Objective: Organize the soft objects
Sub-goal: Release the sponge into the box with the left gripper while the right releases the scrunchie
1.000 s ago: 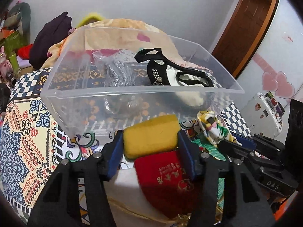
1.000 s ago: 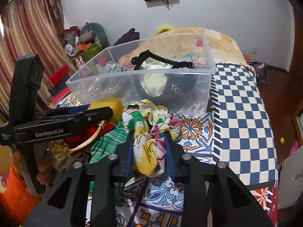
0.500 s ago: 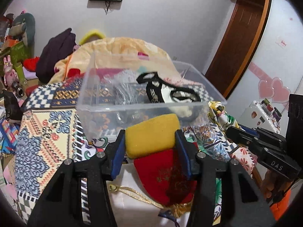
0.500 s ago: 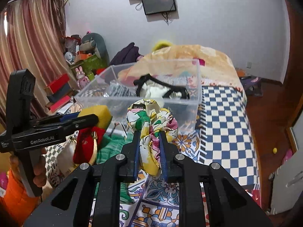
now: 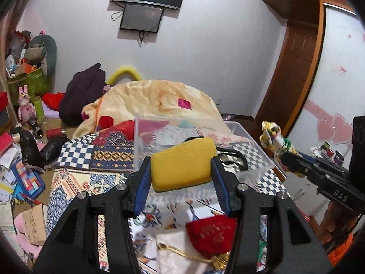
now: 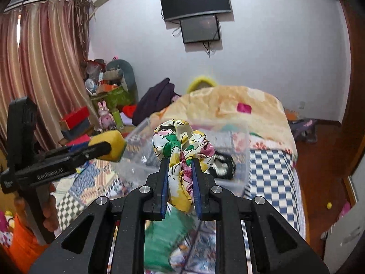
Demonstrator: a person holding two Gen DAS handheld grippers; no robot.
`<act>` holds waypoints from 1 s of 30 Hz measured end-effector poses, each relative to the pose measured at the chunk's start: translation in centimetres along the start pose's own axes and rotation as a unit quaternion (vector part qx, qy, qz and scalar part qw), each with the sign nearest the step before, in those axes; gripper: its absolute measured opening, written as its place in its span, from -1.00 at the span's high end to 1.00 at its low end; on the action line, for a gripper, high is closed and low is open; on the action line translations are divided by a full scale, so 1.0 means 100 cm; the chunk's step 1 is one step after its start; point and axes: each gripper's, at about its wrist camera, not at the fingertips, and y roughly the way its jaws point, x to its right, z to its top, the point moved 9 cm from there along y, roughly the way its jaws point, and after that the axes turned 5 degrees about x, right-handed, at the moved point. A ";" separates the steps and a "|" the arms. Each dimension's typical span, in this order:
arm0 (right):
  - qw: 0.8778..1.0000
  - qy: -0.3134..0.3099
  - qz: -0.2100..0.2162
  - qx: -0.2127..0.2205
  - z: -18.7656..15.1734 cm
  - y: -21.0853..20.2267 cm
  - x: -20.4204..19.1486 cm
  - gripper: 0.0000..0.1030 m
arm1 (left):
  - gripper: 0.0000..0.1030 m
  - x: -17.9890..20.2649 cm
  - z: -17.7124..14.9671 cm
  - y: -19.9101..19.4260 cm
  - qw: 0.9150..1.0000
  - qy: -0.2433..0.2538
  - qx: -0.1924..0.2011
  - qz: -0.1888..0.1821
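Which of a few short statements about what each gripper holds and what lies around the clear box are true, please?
1. The left gripper is shut on a yellow sponge. True.
2. The right gripper is open. False: it is shut on a flowered cloth.
3. The clear box already holds a black-strapped item. True.
4. The red pouch lies inside the box. False: it lies on the bedspread, in front of the box.
5. Both held things hang in the air. True.
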 end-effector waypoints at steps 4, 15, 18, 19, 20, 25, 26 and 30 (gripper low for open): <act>1.000 -0.008 0.006 -0.001 0.006 0.020 -0.009 0.68 | 0.01 -0.011 -0.001 0.014 1.000 -0.004 -0.006 0.016; 0.998 -0.032 0.017 -0.047 0.000 0.084 -0.029 0.67 | 0.01 -0.023 -0.011 0.050 0.999 -0.002 -0.035 0.029; 0.997 -0.029 0.015 -0.069 -0.011 0.098 -0.027 0.67 | 0.01 -0.022 -0.012 0.054 0.999 0.001 -0.035 0.031; 0.997 -0.028 0.013 -0.074 -0.013 0.100 -0.026 0.67 | 0.01 -0.022 -0.012 0.054 0.999 0.003 -0.035 0.032; 0.996 -0.027 0.011 -0.081 -0.017 0.103 -0.025 0.67 | 0.01 -0.022 -0.012 0.055 0.999 0.004 -0.035 0.032; 0.994 -0.034 0.010 -0.105 -0.028 0.112 -0.026 0.63 | -0.02 -0.020 -0.012 0.058 0.999 0.002 -0.041 0.029; 0.993 -0.035 0.009 -0.108 -0.028 0.112 -0.026 0.61 | -0.03 -0.020 -0.013 0.059 0.999 0.002 -0.044 0.027; 0.992 -0.039 0.007 -0.118 -0.033 0.113 -0.025 0.54 | -0.08 -0.017 -0.017 0.061 0.998 0.005 -0.053 0.025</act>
